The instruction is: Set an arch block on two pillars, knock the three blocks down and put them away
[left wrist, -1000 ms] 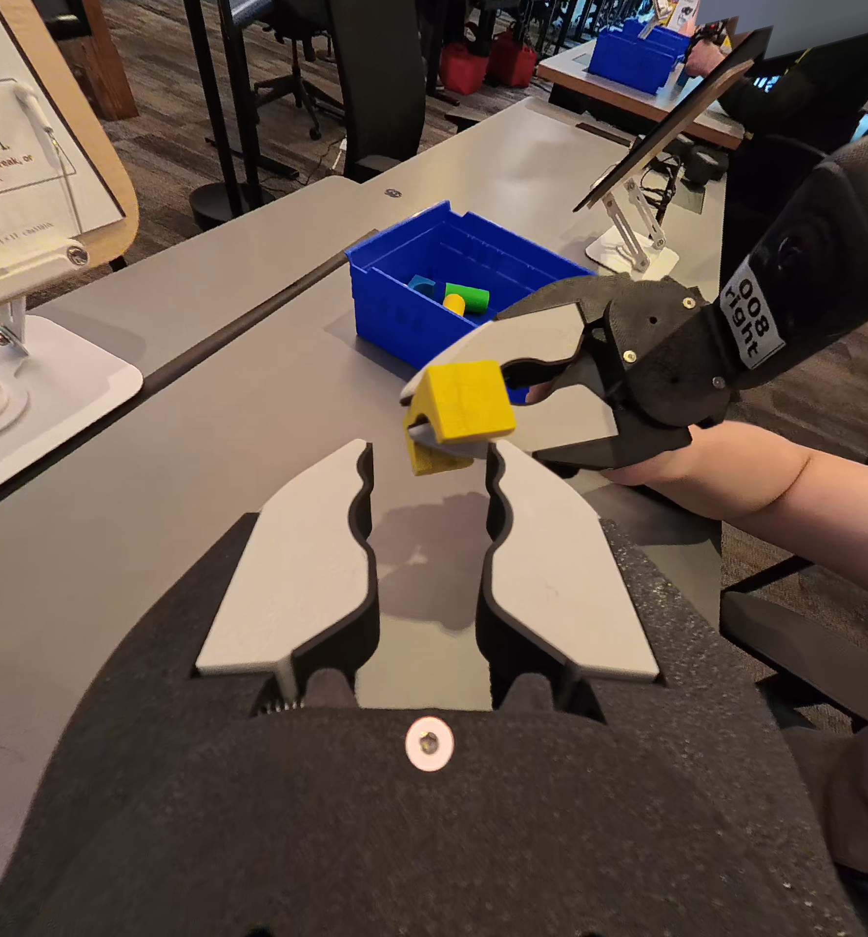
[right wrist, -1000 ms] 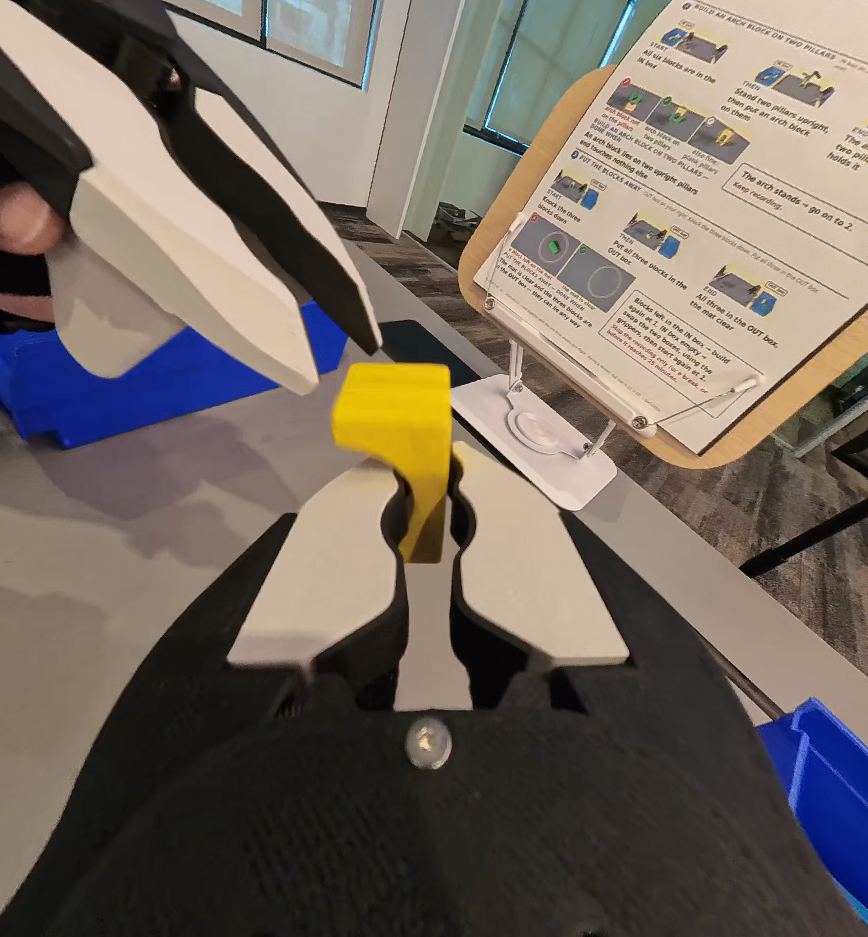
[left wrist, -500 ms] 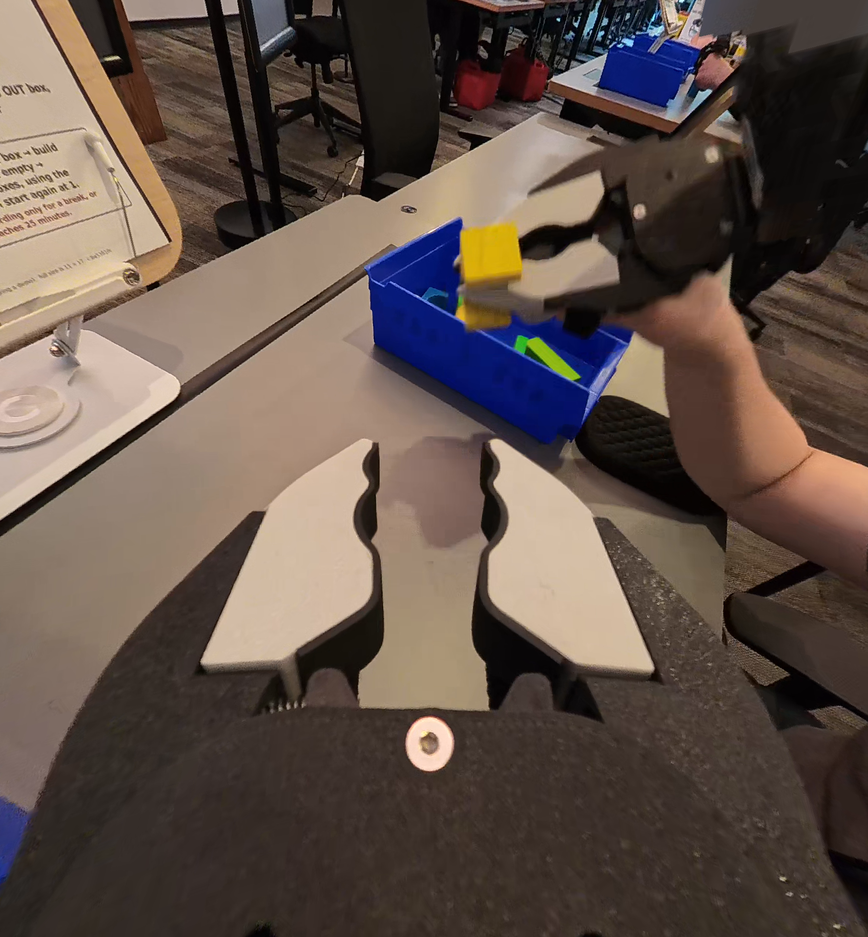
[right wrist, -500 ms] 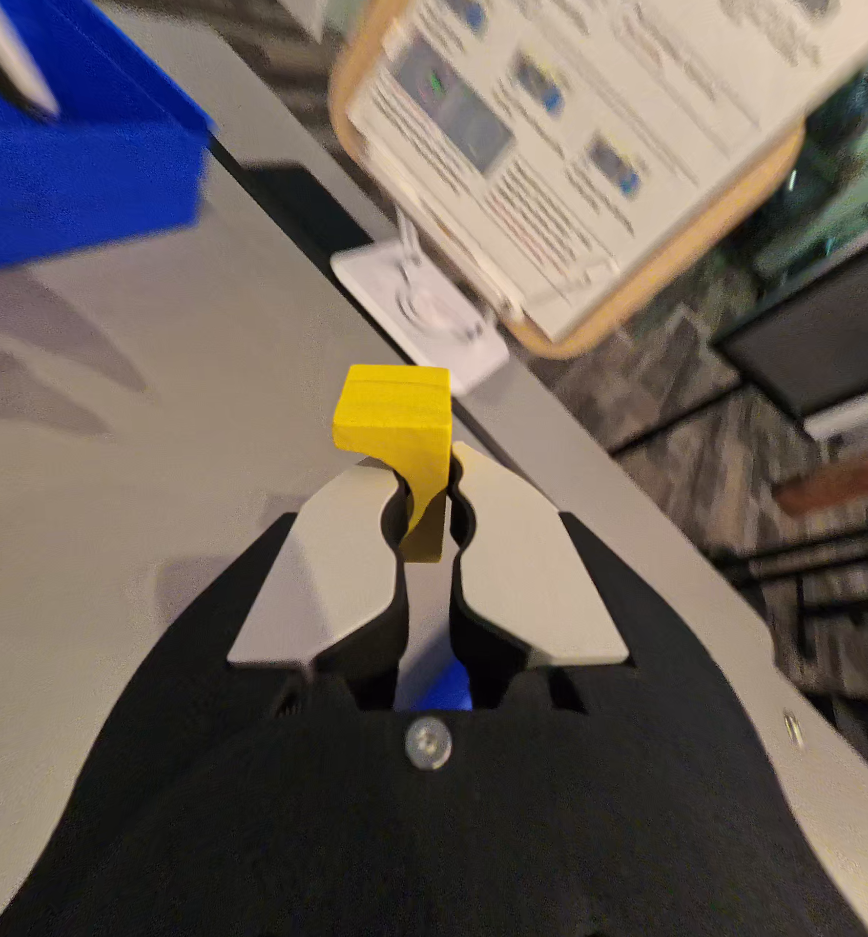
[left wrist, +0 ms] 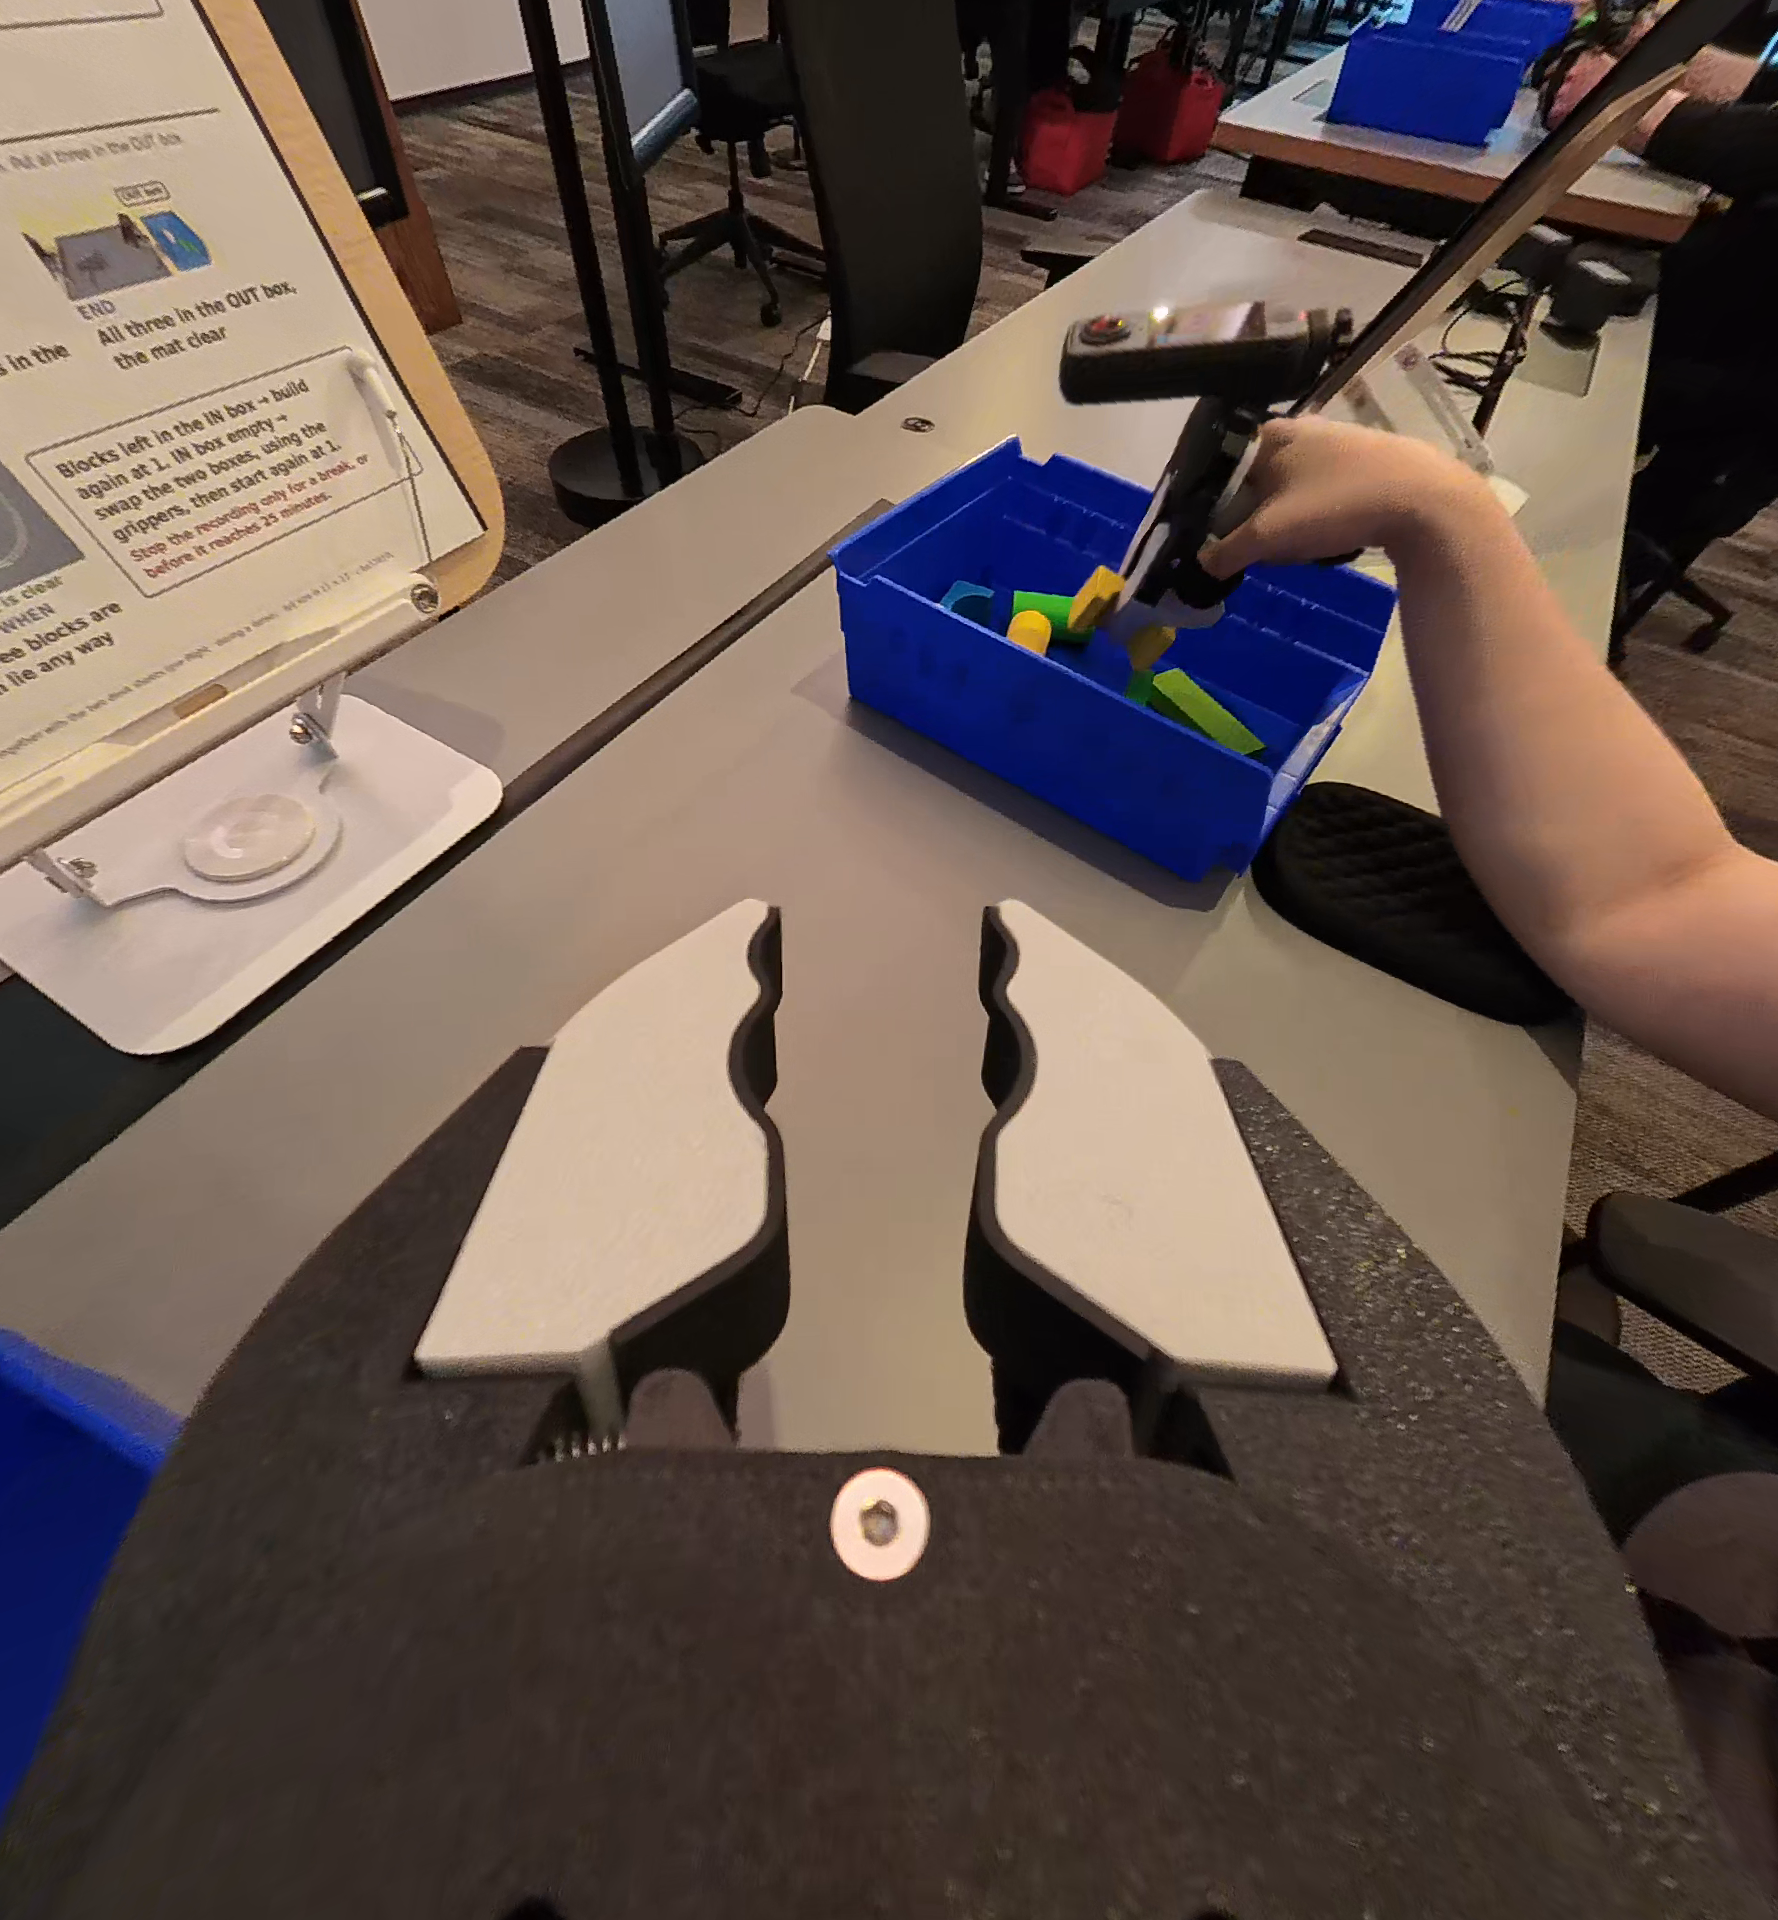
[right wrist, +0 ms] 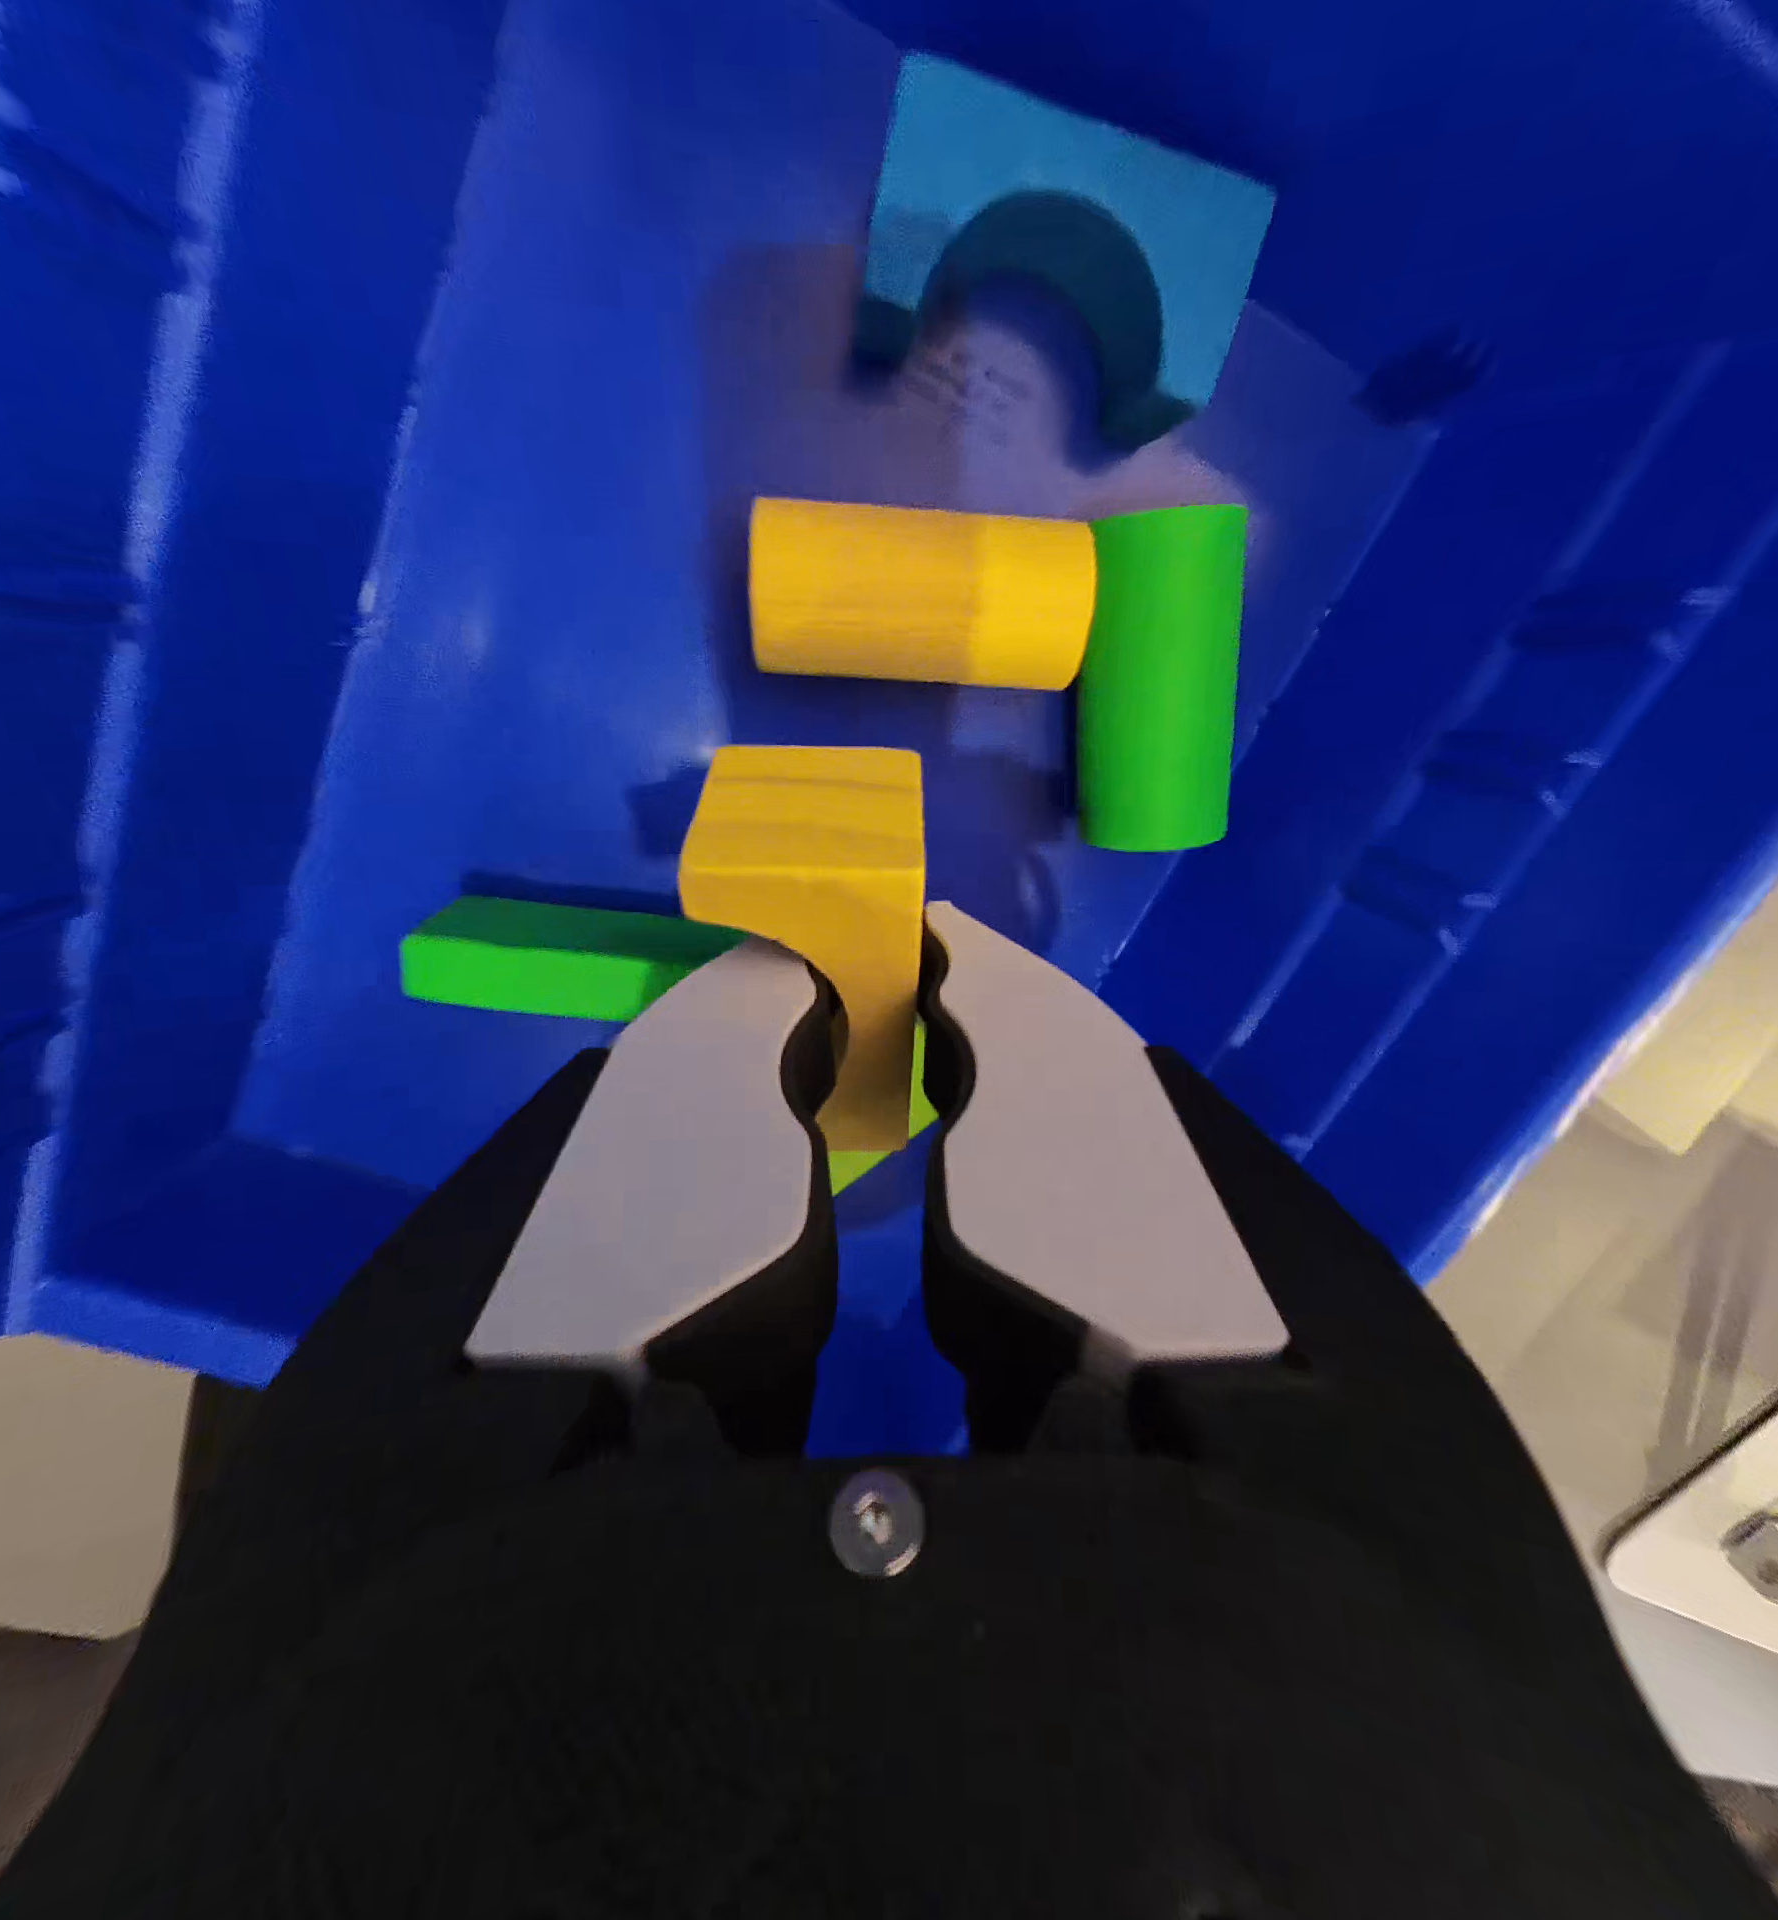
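My right gripper point(right wrist: 869, 940) is shut on a yellow arch block point(right wrist: 812, 862) and points down into a blue box point(right wrist: 241, 623). In the box lie a yellow cylinder point(right wrist: 916, 592), a green cylinder point(right wrist: 1160, 675), a flat green block point(right wrist: 532, 956) and a light blue arch block point(right wrist: 1051, 208). In the left wrist view the right gripper point(left wrist: 1124, 613) hangs over the same blue box point(left wrist: 1072, 748) with the yellow arch block point(left wrist: 1095, 597) in it. My left gripper point(left wrist: 880, 925) is open and empty above the grey table point(left wrist: 656, 852).
An instruction board on a white stand point(left wrist: 230, 842) is at the left. A black pad point(left wrist: 1404, 894) lies right of the box. Another blue box corner point(left wrist: 23, 1434) shows at the lower left. A person's forearm point(left wrist: 1550, 748) reaches in from the right. The left gripper's tips are roughly 45 cm from the right gripper's. To the green cylinder point(right wrist: 1160, 675): right tips about 6 cm, left tips about 50 cm.
My right gripper has carried the yellow arch block from in front of my left gripper, up and across, down into the blue box. My left gripper stays open over the table.
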The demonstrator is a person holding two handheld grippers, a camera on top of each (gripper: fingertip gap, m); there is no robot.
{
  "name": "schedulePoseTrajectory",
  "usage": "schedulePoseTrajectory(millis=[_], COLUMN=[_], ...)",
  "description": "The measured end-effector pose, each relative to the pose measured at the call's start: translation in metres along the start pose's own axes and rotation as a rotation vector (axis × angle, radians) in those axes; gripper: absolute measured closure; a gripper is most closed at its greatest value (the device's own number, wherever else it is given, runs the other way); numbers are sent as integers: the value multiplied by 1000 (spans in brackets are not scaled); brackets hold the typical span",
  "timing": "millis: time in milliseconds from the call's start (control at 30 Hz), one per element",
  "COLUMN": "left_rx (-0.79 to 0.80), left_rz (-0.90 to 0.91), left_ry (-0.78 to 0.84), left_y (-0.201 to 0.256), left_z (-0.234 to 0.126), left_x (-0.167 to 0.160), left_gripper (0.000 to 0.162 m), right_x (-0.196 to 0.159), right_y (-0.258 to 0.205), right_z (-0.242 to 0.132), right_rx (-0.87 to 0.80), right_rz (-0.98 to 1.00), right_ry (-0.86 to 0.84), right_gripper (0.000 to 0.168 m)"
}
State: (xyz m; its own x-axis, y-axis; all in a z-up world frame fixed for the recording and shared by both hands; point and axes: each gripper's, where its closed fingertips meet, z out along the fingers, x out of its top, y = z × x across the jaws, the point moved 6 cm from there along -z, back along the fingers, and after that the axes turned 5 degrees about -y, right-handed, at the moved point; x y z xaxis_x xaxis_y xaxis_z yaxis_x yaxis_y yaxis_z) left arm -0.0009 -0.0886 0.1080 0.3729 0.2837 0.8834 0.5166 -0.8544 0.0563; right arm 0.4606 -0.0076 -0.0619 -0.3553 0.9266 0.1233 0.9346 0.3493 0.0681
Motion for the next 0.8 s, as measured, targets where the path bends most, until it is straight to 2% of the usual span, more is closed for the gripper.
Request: schedulePoseTrajectory(millis=[167,233,400,533,667,800], left_rx=[14,20,55,141,341,773], left_rz=[2,-8,-27,-30,-75,-202], left_ry=[1,14,48,67,73,-54], left_y=[-2,-5,-14,-28,-57,-110], left_z=[-4,-7,-23,-47,-89,-151], left_x=[0,1,2,2,-7,-45], left_gripper=[126,126,126,126,123,110], right_x=[8,5,8,2,-11,-30], right_y=[0,2,2,14,33,56], right_z=[10,8,-6,-24,-47,-50], right_rx=[-10,-41,-48,-144,-188,-216], right_rz=[9,-5,-30,-27,37,135], right_ry=[-2,-14,79,136,247,255], right_gripper=[154,148,143,141,139,126])
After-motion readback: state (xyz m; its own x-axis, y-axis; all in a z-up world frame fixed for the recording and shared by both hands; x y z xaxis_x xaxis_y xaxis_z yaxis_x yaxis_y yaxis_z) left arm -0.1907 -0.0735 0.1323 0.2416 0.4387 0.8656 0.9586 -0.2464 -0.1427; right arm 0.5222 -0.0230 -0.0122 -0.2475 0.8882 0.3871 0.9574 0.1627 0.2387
